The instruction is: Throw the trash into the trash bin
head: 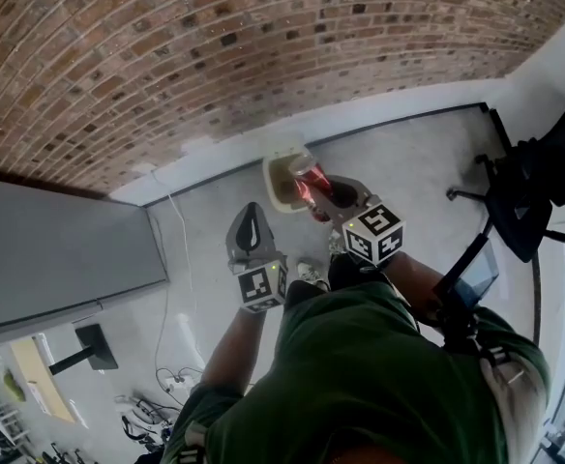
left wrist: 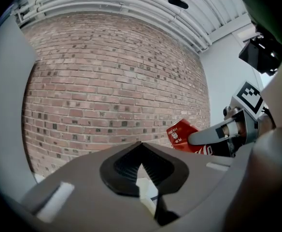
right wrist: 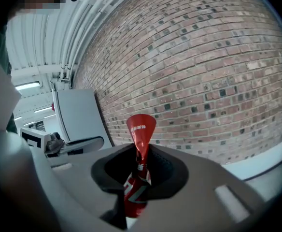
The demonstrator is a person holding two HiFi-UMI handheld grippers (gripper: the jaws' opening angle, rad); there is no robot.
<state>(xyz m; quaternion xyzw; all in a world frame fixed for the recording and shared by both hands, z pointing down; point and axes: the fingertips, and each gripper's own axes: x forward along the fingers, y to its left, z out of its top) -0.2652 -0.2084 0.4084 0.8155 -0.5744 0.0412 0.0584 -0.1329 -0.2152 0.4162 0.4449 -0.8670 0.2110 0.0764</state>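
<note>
Your right claw [right wrist: 139,151] grips the crushed red can [head: 309,184] over the bin [head: 274,193]; your left claw [head: 251,218] is clenched, empty.

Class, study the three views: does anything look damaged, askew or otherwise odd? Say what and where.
The red can held in the right tool is crushed: its body is squashed flat and its top flares out. In the head view it shows against the cream bin by the brick wall. Nothing looks spilled.
</note>
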